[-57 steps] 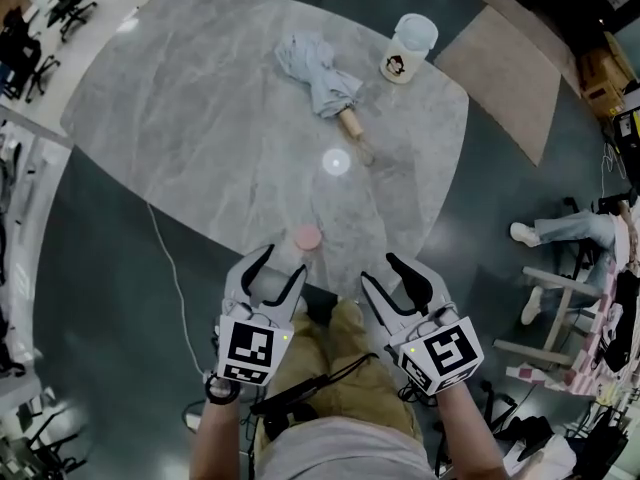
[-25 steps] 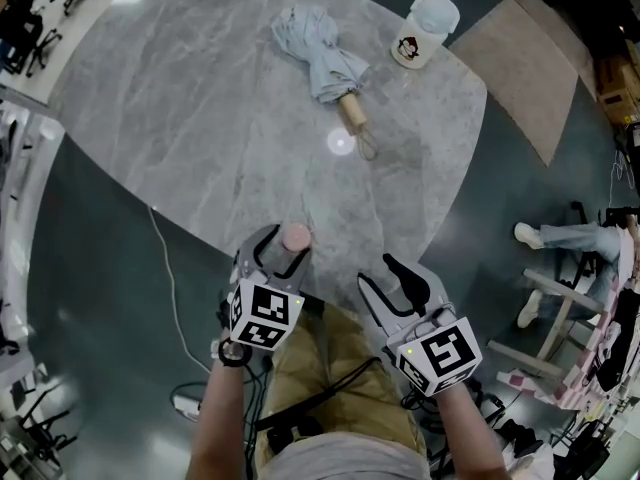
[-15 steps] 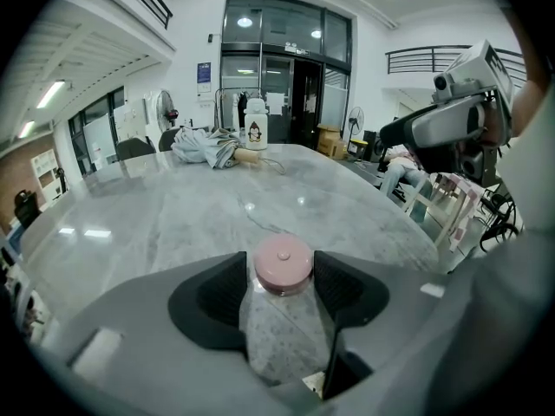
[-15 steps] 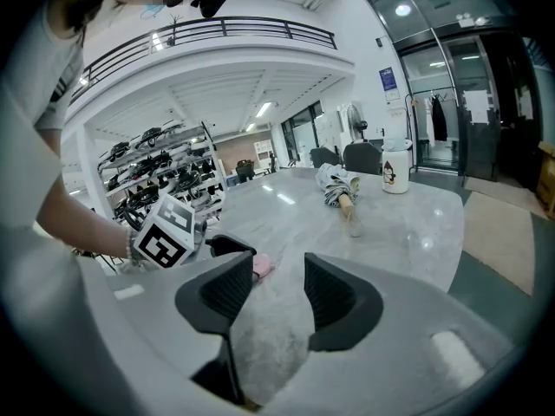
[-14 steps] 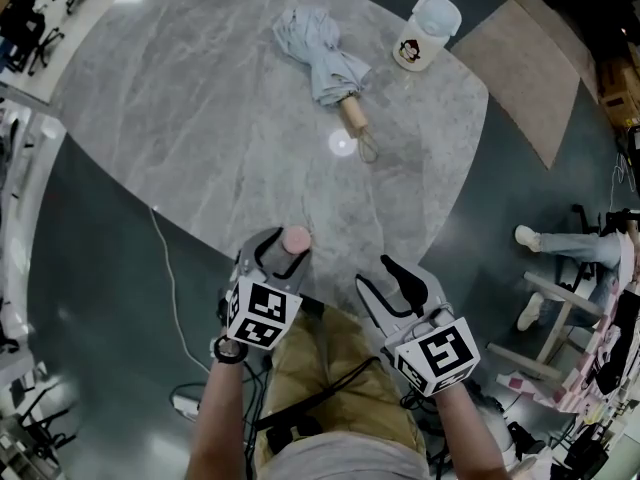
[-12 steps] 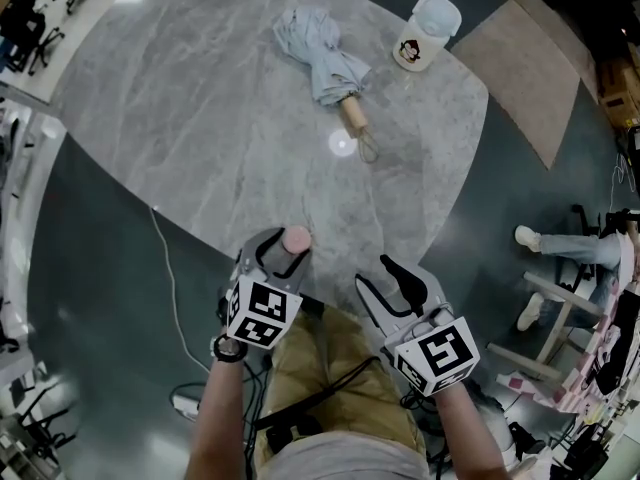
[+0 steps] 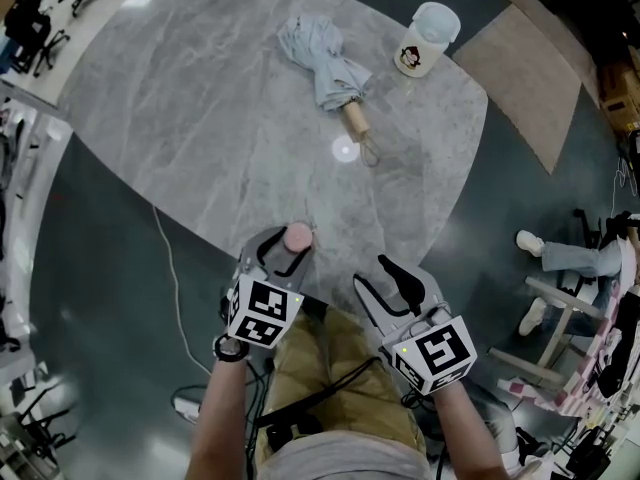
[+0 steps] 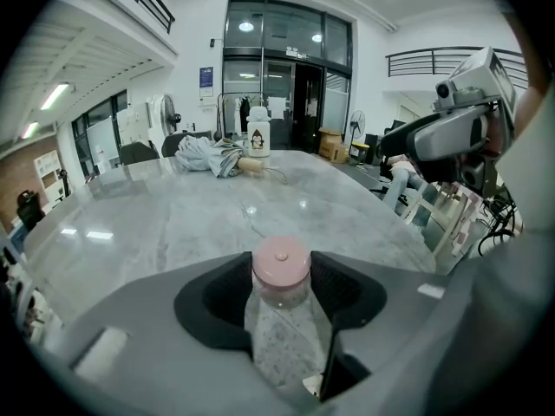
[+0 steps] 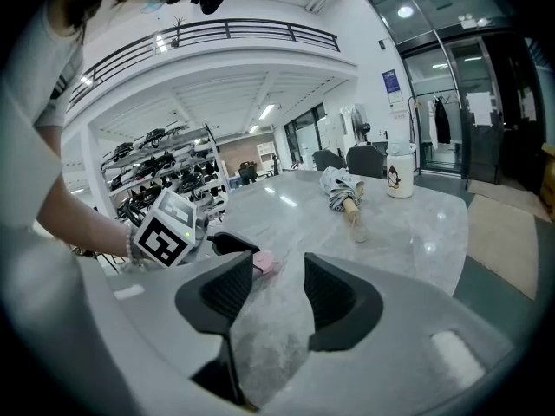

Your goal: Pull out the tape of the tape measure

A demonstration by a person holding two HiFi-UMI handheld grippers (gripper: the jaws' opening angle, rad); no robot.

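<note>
The tape measure (image 7: 297, 236) is a small round pink case lying flat near the table's front edge (image 7: 330, 293). My left gripper (image 7: 287, 245) reaches over that edge with a finger on each side of the case. In the left gripper view the tape measure (image 8: 280, 263) fills the gap in the left gripper (image 8: 280, 276). Its jaws have just been closing, and both pads meet the case's sides. No tape shows outside the case. My right gripper (image 7: 372, 273) hangs open and empty a hand's width to the right. The right gripper view shows the right gripper (image 9: 277, 289) and, past it, the tape measure (image 9: 263, 263).
A folded grey umbrella (image 7: 325, 63) with a wooden handle and a white lidded cup (image 7: 425, 40) lie at the table's far side. A cable (image 7: 170, 268) runs across the floor on the left. A brown mat (image 7: 520, 68) and a seated person's legs (image 7: 570, 253) are on the right.
Since the earliest frame my left gripper has moved forward and now has the tape measure between its fingers. Over the last second both hands have barely shifted.
</note>
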